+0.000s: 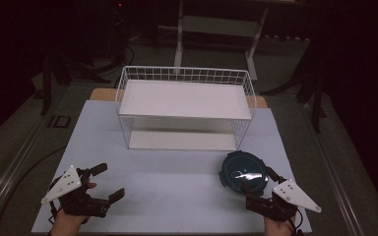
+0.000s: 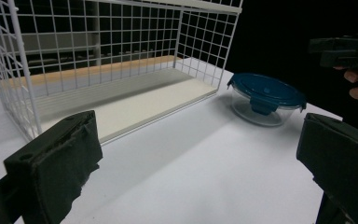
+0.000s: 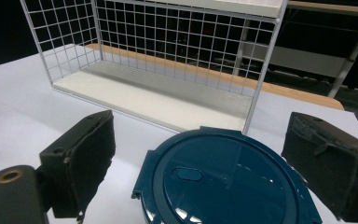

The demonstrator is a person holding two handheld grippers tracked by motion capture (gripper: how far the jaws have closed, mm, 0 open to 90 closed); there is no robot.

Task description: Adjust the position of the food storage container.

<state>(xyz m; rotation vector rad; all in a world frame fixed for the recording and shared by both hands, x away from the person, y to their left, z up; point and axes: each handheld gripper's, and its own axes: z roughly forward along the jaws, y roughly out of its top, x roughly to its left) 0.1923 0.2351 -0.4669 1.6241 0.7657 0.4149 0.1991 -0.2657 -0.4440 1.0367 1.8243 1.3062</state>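
Dark bkgd; container (image 3: 223,182) btm cropped.

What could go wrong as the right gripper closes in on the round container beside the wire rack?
1. The right gripper has open jaws flanking the wide blue lid; the pads may slip off its smooth curved rim.
2. The container sits close to the wire rack, so lifting it could clip the rack's corner post.

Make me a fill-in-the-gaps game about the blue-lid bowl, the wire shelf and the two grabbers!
1. The lid on the round container is dark ____.
2. The white wire rack has ____ shelves.
3. The container sits nearest the ____ gripper.
4. The jaws of the left gripper stand ____, with nothing between them.

Missing words: blue; two; right; open
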